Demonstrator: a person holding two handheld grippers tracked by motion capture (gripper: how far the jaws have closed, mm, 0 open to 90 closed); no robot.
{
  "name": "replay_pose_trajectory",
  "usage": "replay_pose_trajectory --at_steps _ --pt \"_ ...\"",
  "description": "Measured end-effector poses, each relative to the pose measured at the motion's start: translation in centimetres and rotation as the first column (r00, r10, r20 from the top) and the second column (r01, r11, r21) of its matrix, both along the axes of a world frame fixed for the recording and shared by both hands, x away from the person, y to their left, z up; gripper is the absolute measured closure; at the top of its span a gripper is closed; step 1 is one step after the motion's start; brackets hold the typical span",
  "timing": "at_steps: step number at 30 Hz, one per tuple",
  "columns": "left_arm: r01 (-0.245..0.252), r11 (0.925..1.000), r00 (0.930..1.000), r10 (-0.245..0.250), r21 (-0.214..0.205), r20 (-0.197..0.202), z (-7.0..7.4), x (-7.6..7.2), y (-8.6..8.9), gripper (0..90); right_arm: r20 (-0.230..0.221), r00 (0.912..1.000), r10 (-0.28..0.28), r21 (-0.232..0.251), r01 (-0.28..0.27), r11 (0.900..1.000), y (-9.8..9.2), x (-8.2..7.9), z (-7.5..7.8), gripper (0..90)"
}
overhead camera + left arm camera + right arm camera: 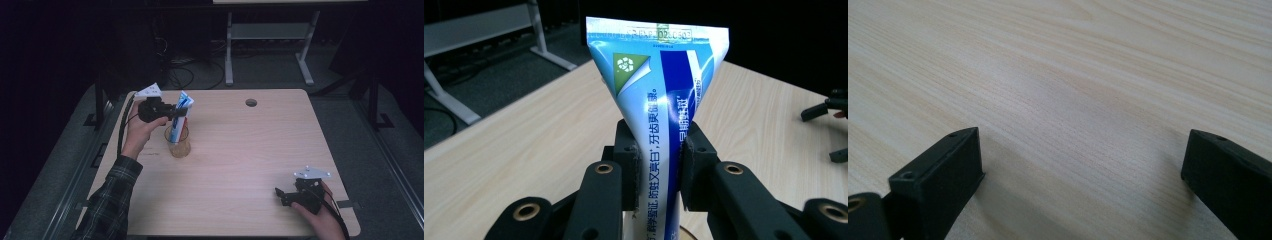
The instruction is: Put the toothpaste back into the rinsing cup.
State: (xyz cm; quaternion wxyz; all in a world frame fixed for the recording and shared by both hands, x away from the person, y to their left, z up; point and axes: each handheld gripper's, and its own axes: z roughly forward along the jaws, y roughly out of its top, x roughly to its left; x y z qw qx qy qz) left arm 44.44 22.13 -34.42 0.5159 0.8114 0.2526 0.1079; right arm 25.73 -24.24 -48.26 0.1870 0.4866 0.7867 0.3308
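Clearly, the tube [659,100] is pinched at mid-body between the pads of the left gripper [658,165], held upright with its crimped end up and its lower end inside the glass [178,142] that stands on the table [250,150], left of centre. The step in hand is judged to be setting the tube down into the glass. To do it well, the tube should be kept vertical and centred over the opening, lowered until its bottom end is borne by the glass, and only then released, so that the glass is not tipped or dragged. The jaws should be opened without sideways pull.

The right gripper [286,195] is rested near the table's right front edge, its jaws spread wide with nothing between them.

On the tube, a white recycling mark on a green corner is seen, with Chinese characters down the white and blue bands. A stamped code along the crimp is too faint to be read with certainty.
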Motion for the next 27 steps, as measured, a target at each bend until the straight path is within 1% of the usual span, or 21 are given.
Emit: replay_pose_trajectory --at_steps 4,8,10,12,21,27 --pt "0.003 1.0 1.0 -0.003 0.002 -0.002 -0.5 -0.1 -0.1 73.5 0.0 1.0 0.0 0.0 0.0 1.0 0.0 0.0 0.0 2.5" --pt "0.004 1.0 0.9999 -0.004 0.005 -0.015 -1.2 -0.2 -0.2 73.4 0.0 1.0 0.0 0.0 0.0 1.0 0.0 0.0 0.0 2.5" --pt "0.005 1.0 0.9999 -0.005 0.006 -0.015 -1.2 -0.2 -0.2 73.4 0.0 1.0 0.0 0.0 0.0 1.0 0.0 0.0 0.0 2.5" --pt "0.005 1.0 0.9998 -0.005 -0.001 -0.02 -1.4 -0.3 -0.1 73.4 0.0 1.0 0.0 0.0 0.0 1.0 0.0 0.0 0.0 2.5" --pt "0.009 0.9998 0.9996 -0.009 0.017 -0.027 -1.6 -0.4 -0.1 73.0 0.0 1.0 0.0 0.0 0.0 1.0 0.0 0.0 0.0 2.5" --pt "0.002 0.9999 0.9995 -0.001 0.013 -0.03 -2.0 -0.4 0.1 72.7 0.0 1.0 0.0 0.0 0.0 1.0 0.0 0.0 0.0 2.5"
